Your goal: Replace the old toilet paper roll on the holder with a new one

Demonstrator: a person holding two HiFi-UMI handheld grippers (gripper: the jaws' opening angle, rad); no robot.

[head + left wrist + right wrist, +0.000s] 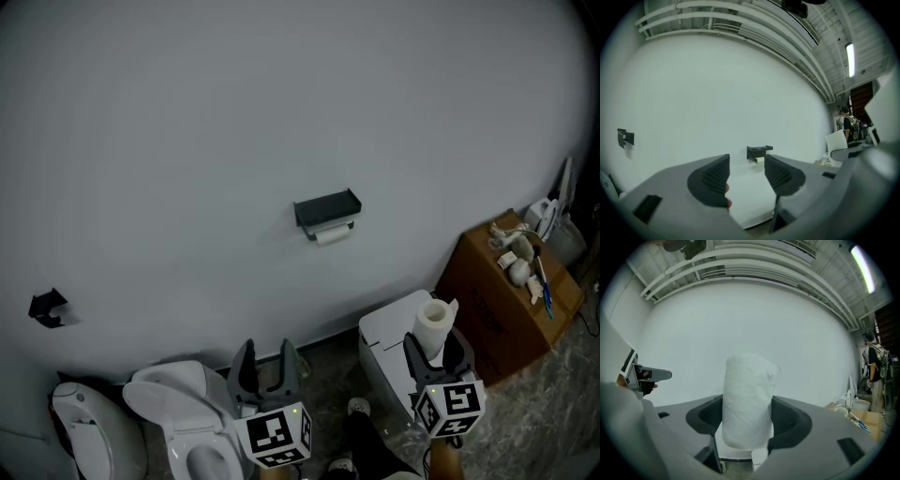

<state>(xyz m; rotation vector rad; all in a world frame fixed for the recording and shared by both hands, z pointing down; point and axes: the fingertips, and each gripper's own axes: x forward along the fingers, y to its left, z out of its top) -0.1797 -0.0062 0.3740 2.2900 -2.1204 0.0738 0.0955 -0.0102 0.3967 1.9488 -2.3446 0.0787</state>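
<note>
A black toilet paper holder (327, 210) is fixed to the white wall, with a thin, nearly used-up roll (332, 235) hanging under it. The holder (759, 151) also shows far off between the jaws in the left gripper view. My right gripper (432, 354) is shut on a full new white roll (434, 323), held upright; the roll (747, 401) fills the gap between the jaws. My left gripper (265, 362) stands open and empty, low and left of the holder. Both grippers are well below the holder.
A white toilet (183, 412) sits below my left gripper. A white bin (389, 337) stands under my right gripper. A cardboard box (502, 300) with small items on top is at the right. A black wall fitting (47, 307) is at the far left.
</note>
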